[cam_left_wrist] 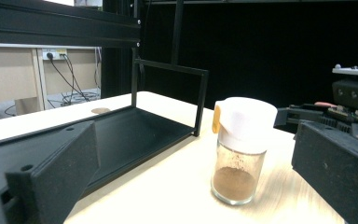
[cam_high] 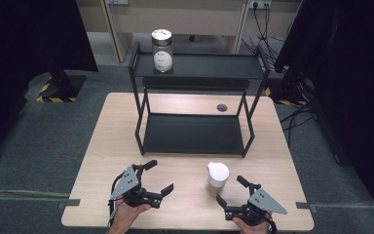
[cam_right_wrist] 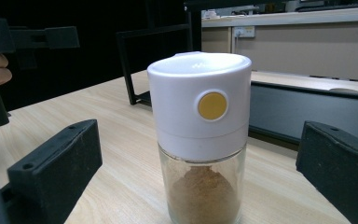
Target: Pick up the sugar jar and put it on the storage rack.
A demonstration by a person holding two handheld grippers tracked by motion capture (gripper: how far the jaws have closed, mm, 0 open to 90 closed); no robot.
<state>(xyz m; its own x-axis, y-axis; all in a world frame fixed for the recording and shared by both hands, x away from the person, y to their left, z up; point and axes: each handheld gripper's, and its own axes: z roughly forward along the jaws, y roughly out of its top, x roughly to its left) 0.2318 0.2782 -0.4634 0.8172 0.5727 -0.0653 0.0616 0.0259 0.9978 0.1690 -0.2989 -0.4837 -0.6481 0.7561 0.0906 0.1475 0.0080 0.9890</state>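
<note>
Spice jar (cam_high: 217,178) is standing upright on counter (cam_high: 102,146), sitting just ahead-left of right hand-held gripper (cam_high: 230,190), jaws gaping wide; left hand-held gripper (cam_high: 158,176), also spread, is farther off.

Lab or test room: black curtains (cam_high: 24,39) both sides, grey carpet floor (cam_high: 44,146), hazard-striped stand base (cam_high: 58,90), wall sockets (cam_high: 259,4) with trailing cables (cam_high: 297,114) (lone wooden bench (cam_high: 117,146) centre-stage, staged-looking).
</note>
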